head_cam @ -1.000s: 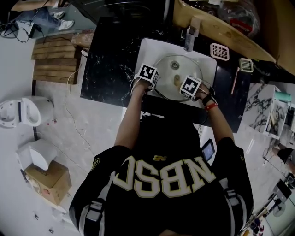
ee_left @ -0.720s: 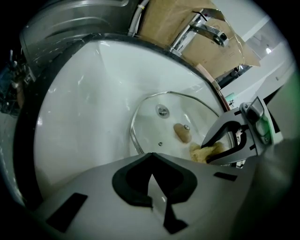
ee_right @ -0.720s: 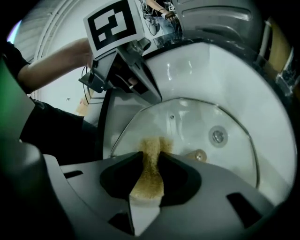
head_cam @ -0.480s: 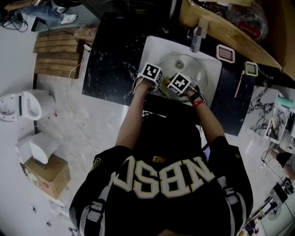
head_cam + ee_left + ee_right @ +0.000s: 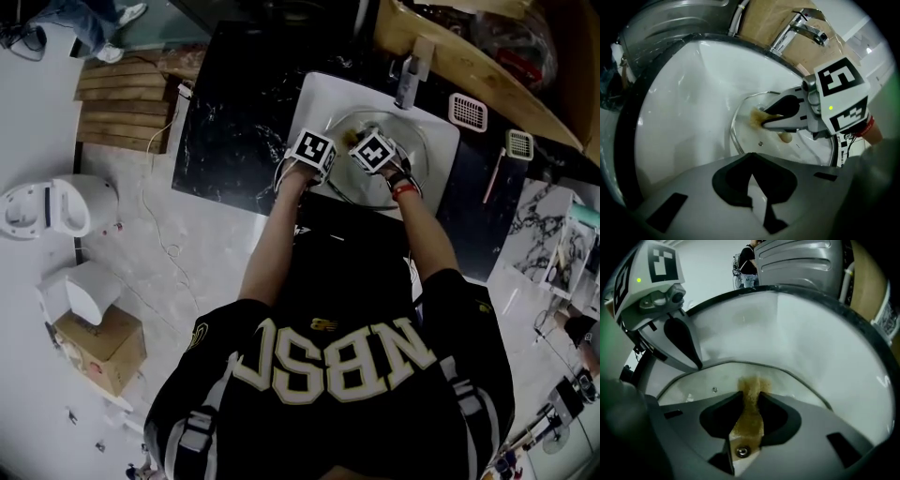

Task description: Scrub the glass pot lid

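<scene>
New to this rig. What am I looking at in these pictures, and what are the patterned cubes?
No robot here: a person stands at a white sink with a hand-held two-jaw gripper in each hand. The patterned cubes are parts of those grippers. The head view comes from a camera on the person's head, looking down; the two gripper views from cameras riding on each gripper, looking along its jaws. A glass pot lid lies in the sink below the faucet. The left gripper is shut at the lid's rim, apparently pinching it. The right gripper is shut on a yellow-brown sponge, pressed against the glass.
</scene>
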{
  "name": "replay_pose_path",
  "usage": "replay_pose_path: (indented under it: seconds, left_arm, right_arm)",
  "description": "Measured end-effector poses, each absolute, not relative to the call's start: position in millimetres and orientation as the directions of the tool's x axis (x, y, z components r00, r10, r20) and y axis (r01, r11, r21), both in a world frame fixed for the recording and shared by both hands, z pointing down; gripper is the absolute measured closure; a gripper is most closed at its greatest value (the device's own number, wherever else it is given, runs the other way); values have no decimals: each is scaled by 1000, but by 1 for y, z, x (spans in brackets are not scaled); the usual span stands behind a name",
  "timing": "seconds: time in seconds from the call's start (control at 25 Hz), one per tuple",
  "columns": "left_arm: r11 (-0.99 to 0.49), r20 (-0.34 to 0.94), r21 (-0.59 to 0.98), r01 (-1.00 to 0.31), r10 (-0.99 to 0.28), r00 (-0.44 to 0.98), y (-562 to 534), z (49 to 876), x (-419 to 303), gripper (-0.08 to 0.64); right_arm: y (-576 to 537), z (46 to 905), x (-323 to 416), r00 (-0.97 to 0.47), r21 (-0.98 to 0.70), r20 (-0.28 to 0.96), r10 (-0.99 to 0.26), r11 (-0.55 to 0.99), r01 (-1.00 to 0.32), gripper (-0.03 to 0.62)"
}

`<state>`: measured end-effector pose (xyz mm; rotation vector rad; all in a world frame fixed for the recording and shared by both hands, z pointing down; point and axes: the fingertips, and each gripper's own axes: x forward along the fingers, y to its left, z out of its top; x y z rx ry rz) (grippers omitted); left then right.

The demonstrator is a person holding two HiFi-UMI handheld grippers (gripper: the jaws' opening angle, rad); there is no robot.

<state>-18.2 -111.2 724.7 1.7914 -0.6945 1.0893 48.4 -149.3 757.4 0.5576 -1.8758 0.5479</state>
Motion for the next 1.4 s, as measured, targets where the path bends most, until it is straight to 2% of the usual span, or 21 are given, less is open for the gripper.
replay_pose_path:
  seconds: [0.32,0.64,0.92,1.16,1.4]
  left_arm:
    - [-427,890,409,-806,-9,456,-112,724,-18,548]
    - [-429,889,411,-804,-8,459,-111,726,-19,548]
    - [-445,889,405,-799,-13,458,-112,726,-18,548]
    - [-449,888,406,-796,-14,460,-112,725,-18,548]
    - [-449,888,406,-796,-13,460,-112,725,-18,548]
  right_arm:
    - [-167,763,107,-200,-2,965,-169,759,-652,472]
    - [-150,743,169,-38,94,987,-156,753,-652,474]
    - [-111,723,192,58,88,996,-67,809,-582,480]
    - [-67,708,171,-24,-84,996,85,824,-560,483]
    - [-44,704,103,-258,-262,955,144,818,-512,483]
